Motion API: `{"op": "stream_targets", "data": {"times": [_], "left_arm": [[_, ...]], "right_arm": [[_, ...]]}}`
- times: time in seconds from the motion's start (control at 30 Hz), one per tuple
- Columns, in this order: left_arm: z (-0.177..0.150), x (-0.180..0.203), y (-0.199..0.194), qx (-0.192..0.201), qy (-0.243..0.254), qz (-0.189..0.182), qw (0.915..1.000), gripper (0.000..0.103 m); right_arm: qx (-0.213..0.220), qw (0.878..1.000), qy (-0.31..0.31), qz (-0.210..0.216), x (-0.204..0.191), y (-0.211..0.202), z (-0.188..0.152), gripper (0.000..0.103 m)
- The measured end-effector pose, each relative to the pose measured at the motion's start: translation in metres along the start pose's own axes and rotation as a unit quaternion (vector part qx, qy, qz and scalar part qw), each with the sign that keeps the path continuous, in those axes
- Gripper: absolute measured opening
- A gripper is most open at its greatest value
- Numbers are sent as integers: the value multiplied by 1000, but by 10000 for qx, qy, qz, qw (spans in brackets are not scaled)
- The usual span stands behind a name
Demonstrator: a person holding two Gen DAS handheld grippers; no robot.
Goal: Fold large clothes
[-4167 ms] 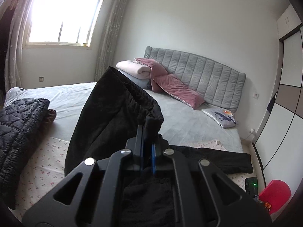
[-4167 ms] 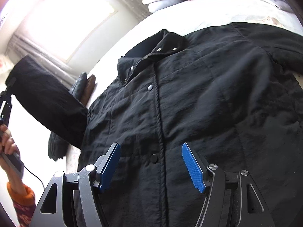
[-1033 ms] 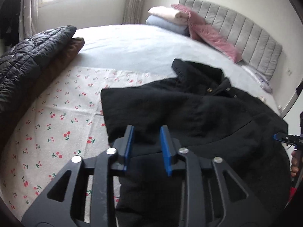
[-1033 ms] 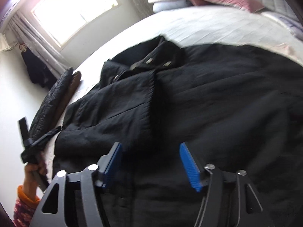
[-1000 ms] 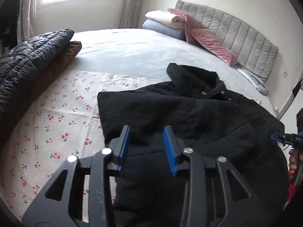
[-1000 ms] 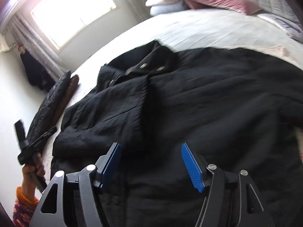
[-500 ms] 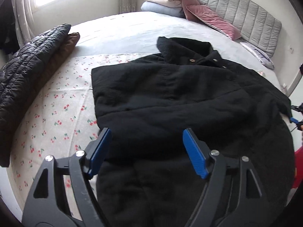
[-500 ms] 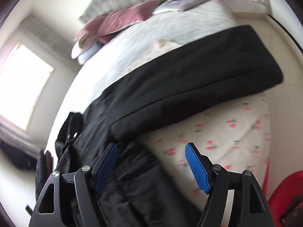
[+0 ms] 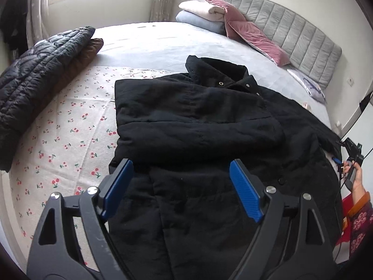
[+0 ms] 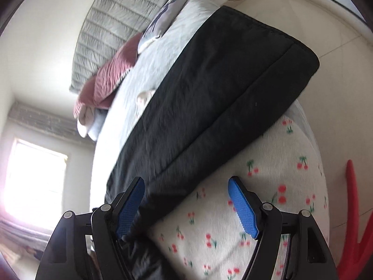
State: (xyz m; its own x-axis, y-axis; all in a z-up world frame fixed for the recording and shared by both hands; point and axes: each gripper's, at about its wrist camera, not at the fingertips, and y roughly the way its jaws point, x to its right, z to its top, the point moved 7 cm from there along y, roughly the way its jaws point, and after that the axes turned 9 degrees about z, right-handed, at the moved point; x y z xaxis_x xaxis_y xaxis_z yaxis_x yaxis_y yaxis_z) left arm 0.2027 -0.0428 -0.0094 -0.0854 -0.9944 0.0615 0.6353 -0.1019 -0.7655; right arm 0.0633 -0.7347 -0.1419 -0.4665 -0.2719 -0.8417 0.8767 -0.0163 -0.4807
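Note:
A large black coat [image 9: 209, 128] lies front up on the bed's cherry-print sheet [image 9: 70, 126], collar toward the headboard. Its left sleeve is folded across the chest. My left gripper [image 9: 180, 186] is open and empty, hovering over the coat's lower front. My right gripper [image 10: 186, 203] is open and empty at the bed's right edge, just above the coat's other sleeve [image 10: 221, 88], which lies stretched out on the sheet [image 10: 268, 182]. The right gripper's hand also shows at the far right of the left wrist view [image 9: 352, 163].
Folded dark quilted jackets [image 9: 39, 70] are stacked at the bed's left side. Pillows and folded blankets [image 9: 216, 16] lie by the grey headboard [image 9: 291, 37]. A red object [image 10: 352, 210] stands on the floor beside the bed's right edge.
My left gripper let go of the left sleeve, now laid across the chest, opened wide and drew back. My right gripper swung from the coat front to the outstretched right sleeve.

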Motion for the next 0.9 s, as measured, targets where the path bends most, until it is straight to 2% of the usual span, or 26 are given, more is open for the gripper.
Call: {"op": "stream_targets", "data": {"times": [0.17, 0.2, 0.27, 0.3, 0.33, 0.43, 0.6, 0.73, 0.9], "left_arm": [[-5, -11, 14, -149, -134, 102, 9997, 85], [-5, -13, 16, -186, -180, 110, 9996, 85], [-7, -15, 19, -242, -249, 57, 9994, 85], [-7, -16, 19, -250, -266, 38, 9993, 85], [-6, -17, 18, -237, -278, 37, 9993, 85], [-5, -20, 15, -183, -294, 16, 9994, 85], [-5, -20, 14, -233, -392, -106, 9989, 85], [-4, -17, 13, -215, -367, -166, 9990, 85], [-5, -19, 13, -233, -447, -190, 9985, 85]], "right_arm": [[291, 9989, -173, -322, -2, 7, 30, 72], [334, 9983, -234, -408, -4, 8, 33, 66], [420, 9966, -416, -576, -10, 12, 40, 42], [463, 9959, -468, -619, -14, 12, 42, 19], [506, 9960, -502, -547, -19, 10, 43, 16], [718, 9917, -992, -386, -47, -3, 45, 11], [823, 9804, -1777, -204, -111, -18, 33, 9], [768, 9632, -2575, -117, -173, -21, 5, 9], [422, 9375, -3455, -43, -243, -5, -52, 8]]}}
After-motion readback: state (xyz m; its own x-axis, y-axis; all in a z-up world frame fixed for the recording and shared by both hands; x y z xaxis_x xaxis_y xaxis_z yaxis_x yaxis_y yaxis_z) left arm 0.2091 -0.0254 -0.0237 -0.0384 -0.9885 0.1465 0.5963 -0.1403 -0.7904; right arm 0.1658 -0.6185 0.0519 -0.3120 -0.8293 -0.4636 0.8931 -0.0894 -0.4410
